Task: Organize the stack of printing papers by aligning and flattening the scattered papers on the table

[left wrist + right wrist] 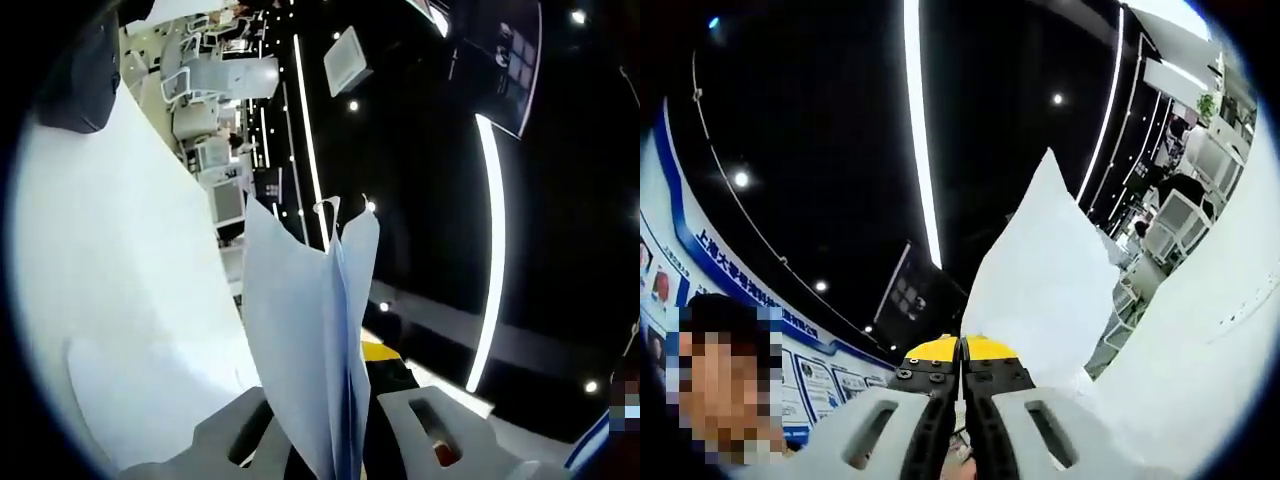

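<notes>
Between its jaws, the left hand-held gripper (335, 440) is clamping upright printing papers (310, 340); right hand-held gripper (962, 400) is pinching the white sheet (1045, 290) edge, jaws closed.

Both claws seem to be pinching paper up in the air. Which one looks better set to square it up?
Probably left. The left gripper grips several sheets with edges fanned apart, needing alignment. The right gripper is shut on one white paper. Hard to judge; both are raised.

**Pale grey jaws with slotted cut-outs**

The left gripper (335, 440) has light grey moulded plastic jaws, each pierced by an oblong slot. The right gripper (962, 380) matches, adding black screw-studded pads and yellow tips at its front end.
</notes>
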A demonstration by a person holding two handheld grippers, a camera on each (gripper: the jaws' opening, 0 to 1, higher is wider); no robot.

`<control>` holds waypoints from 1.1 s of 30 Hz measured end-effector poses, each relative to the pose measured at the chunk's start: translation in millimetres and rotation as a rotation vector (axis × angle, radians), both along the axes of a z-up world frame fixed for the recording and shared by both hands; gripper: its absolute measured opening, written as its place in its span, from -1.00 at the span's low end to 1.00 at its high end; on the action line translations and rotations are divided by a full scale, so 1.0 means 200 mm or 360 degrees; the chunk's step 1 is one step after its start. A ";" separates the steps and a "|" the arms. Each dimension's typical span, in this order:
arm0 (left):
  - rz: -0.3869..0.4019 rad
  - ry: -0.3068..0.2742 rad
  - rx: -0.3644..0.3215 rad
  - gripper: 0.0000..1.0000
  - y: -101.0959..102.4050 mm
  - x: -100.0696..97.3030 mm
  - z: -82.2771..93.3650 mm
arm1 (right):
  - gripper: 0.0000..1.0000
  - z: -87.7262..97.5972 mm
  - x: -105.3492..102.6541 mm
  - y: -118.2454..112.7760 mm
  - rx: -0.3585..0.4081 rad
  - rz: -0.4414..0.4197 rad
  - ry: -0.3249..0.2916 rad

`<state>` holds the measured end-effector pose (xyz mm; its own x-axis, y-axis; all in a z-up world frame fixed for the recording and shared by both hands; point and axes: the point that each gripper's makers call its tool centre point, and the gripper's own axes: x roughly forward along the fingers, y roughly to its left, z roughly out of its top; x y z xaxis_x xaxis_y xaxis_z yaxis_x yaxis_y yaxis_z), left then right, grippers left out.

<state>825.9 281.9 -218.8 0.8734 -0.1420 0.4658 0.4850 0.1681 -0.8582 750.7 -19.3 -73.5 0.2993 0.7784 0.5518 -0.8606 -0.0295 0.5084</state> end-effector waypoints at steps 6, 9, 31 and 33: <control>-0.0003 0.0001 -0.0004 -0.88 0.00 0.00 0.00 | -1.00 -0.01 0.02 0.02 0.0004 0.0051 0.0024; -0.0003 0.0000 -0.0003 -0.88 0.00 0.00 0.00 | -1.00 -0.02 0.02 0.05 -0.0007 0.0060 0.0029; -0.0007 -0.0007 -0.0012 -0.88 0.00 0.00 0.00 | -1.00 -0.05 -0.10 0.20 0.0022 0.0278 0.0049; -0.0008 -0.0006 -0.0014 -0.88 0.00 0.00 0.00 | -1.00 -0.04 -0.12 0.20 0.0032 0.0285 0.0029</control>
<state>825.5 282.0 -218.2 0.8708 -0.1424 0.4705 0.4892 0.1583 -0.8577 726.6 21.7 -80.9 0.1672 0.8091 0.5633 -0.8314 -0.1914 0.5217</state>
